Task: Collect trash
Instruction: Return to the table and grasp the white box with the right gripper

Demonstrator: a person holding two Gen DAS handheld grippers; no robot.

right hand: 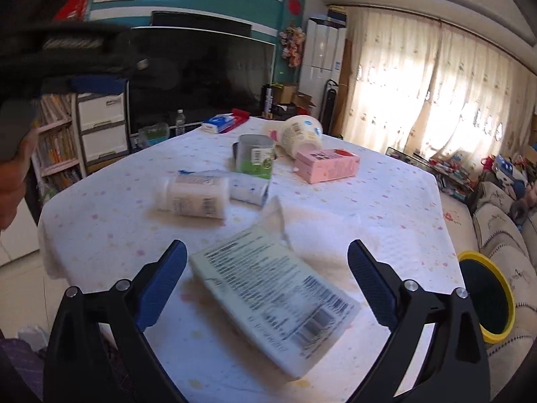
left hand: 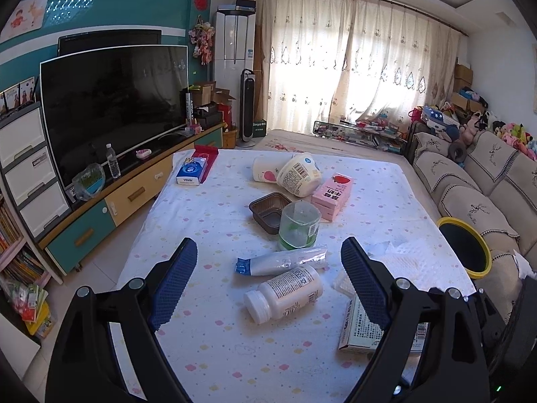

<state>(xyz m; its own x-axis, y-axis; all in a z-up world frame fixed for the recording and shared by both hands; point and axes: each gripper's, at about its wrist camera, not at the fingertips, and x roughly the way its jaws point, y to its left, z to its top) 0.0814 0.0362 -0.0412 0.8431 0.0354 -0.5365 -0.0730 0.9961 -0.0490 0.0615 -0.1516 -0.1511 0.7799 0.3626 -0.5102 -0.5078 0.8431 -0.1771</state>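
Brown tray (left hand: 268, 209) left view only

Two yogurt tubs (left hand: 299, 174), one pink carton (left hand: 332, 195), one brown tray (left hand: 269, 209), one green cup (left hand: 298, 225), one tube (left hand: 282, 261), one white bottle (left hand: 285, 294), one pale box (right hand: 273, 297).

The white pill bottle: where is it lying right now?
The white pill bottle lies on its side on the table, between the left gripper's open fingers in the left wrist view, just in front of the squeezed tube.
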